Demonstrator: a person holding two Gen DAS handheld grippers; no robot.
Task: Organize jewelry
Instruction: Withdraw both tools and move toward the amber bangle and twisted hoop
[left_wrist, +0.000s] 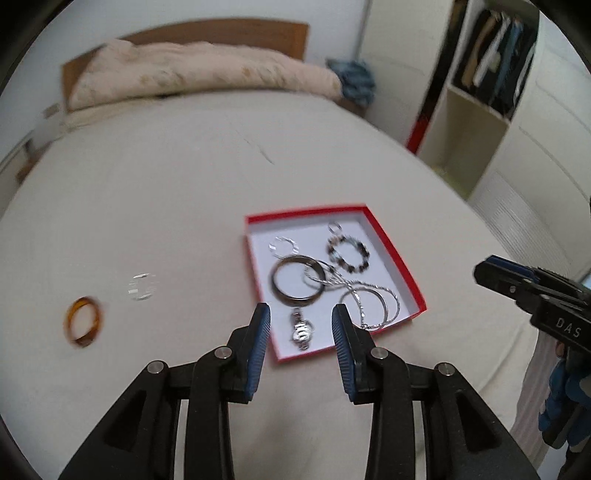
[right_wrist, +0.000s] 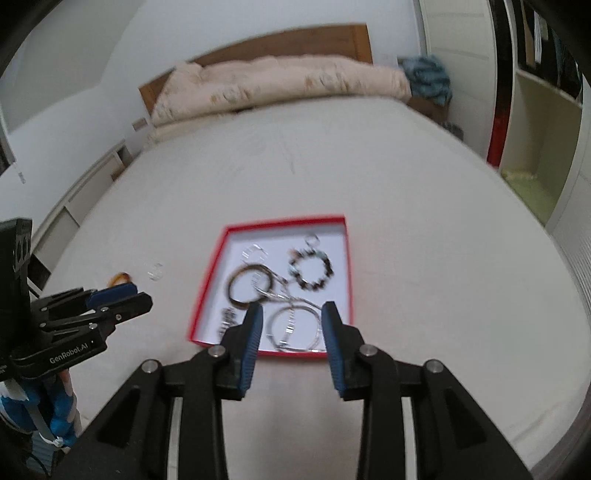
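You are holding two black grippers with blue ribbed pads above a bed covered in a pale sheet. Your left gripper has its jaws parted with nothing between the pads; it hangs above the near edge of a shallow red box with a white floor. Your right gripper is likewise parted and empty, held over the same near edge of the box, a little further to the right.

Inside the box lies a loose heap of jewelry. A dark bangle sits near the middle. A beaded bracelet of dark and pale beads lies beyond it toward the far right corner, with a small silver ring just past it. A clear ring rests toward the far left. A silver chain tangles across thin silver hoops at the near right. A silver watch lies at the near edge, seen directly between the left gripper's pads but below them, untouched.

Two pieces are outside the box, on the sheet to its left: an amber ring and, between it and the box, a clear ring on the sheet. Both are well apart from either gripper. The pictures are slightly blurred.
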